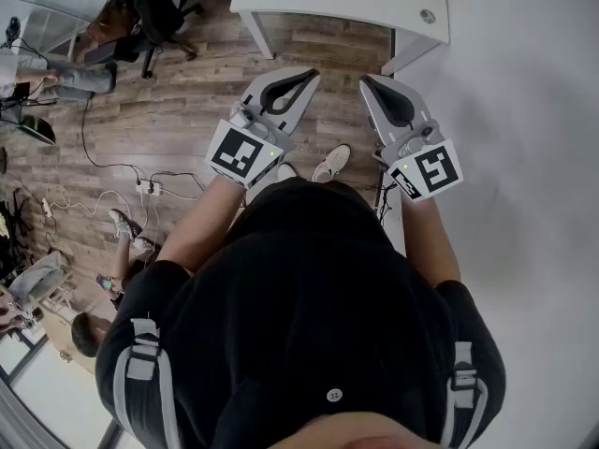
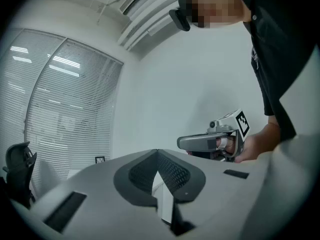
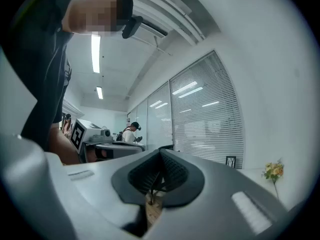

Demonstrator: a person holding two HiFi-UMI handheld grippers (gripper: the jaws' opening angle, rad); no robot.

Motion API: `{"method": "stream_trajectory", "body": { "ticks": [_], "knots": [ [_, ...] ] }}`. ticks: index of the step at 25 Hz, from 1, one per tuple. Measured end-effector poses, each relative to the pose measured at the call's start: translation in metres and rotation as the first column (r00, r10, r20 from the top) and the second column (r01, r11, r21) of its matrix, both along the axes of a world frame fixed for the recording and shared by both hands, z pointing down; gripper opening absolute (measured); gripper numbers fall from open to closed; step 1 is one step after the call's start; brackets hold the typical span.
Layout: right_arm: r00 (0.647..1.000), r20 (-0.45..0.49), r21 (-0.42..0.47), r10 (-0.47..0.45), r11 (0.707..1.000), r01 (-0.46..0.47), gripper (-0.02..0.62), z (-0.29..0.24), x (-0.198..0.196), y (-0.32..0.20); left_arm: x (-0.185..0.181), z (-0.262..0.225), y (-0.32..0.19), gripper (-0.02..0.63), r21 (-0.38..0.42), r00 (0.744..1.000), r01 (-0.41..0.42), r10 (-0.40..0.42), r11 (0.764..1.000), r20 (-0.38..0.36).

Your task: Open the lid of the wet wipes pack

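Nearest: your black top (image 1: 309, 288) is filling the lower half of the head view, and both your forearms are reaching forward out of it.
Left tongs: your left gripper (image 1: 312, 75) is pointing level above the floor. Its jaws are meeting tip to tip and gripping nothing.
Right tongs: your right gripper (image 1: 367, 80) is pointing level beside the left one without touching it. Its jaws are also pressed fully together with nothing between them.
Wet wipes pack: no view is showing it, so I cannot tell where it is lying.
Containers: the small yellow flowers (image 3: 272, 171) are standing at a corner of the white rectangular table (image 1: 337, 3), but whatever is holding them is too small to make out.
Underfoot: your white shoes (image 1: 332, 162) are standing on the brown wooden plank floor (image 1: 187, 110), showing between the two grippers.
Ahead: the table's near leg is standing close to the right gripper's tips.
Around: a black office chair (image 1: 159, 7) is sitting far left of the table. A white power strip (image 1: 150, 188) is lying on the floor with cables trailing from it. Slatted window blinds (image 2: 65, 109) are covering the wall of windows.
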State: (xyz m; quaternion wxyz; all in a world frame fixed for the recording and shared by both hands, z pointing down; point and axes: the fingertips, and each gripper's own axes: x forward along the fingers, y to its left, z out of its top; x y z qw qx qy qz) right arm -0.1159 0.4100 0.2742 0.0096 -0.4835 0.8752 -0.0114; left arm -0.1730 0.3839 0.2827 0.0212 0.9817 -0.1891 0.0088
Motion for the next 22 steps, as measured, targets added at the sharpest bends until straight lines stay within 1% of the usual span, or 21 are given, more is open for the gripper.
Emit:
{"method": "stream_trajectory", "body": {
  "ticks": [6, 12, 14, 15, 17, 20, 22],
  "knots": [
    [1.0, 0.022, -0.017, 0.02, 1.0, -0.02, 0.011, 0.005, -0.004, 0.011, -0.01, 0.0, 0.009, 0.008, 0.013, 1.0, -0.003, 0.003, 1.0, 0.014],
    [1.0, 0.01, -0.024, 0.009, 1.0, -0.009, 0.012, 0.008, -0.007, 0.019, -0.01, 0.003, 0.01, 0.008, 0.016, 1.0, -0.004, 0.004, 1.0, 0.017],
    [1.0, 0.007, -0.025, 0.001, 1.0, -0.001, 0.092, 0.008, -0.009, 0.019, -0.008, 0.001, 0.011, 0.008, 0.01, 1.0, -0.008, 0.008, 1.0, 0.009],
    [1.0, 0.003, -0.025, 0.002, 1.0, -0.001, 0.114, 0.008, -0.01, 0.019, -0.008, 0.001, 0.012, 0.008, 0.01, 1.0, -0.009, 0.009, 1.0, 0.008],
    [1.0, -0.005, -0.022, 0.01, 1.0, -0.01, 0.13, 0.008, -0.008, 0.018, -0.005, 0.0, 0.011, 0.008, 0.005, 1.0, -0.01, 0.01, 1.0, 0.003],
    [0.999, -0.012, -0.024, 0.03, 0.999, -0.03, 0.185, 0.007, -0.001, 0.012, 0.0, -0.001, 0.007, 0.008, 0.003, 1.0, -0.014, 0.014, 1.0, -0.002],
    [0.999, -0.009, -0.026, 0.041, 0.999, -0.041, 0.21, 0.008, 0.004, 0.01, 0.005, 0.001, 0.006, 0.008, 0.003, 1.0, -0.015, 0.015, 1.0, 0.001]
  ]
}}
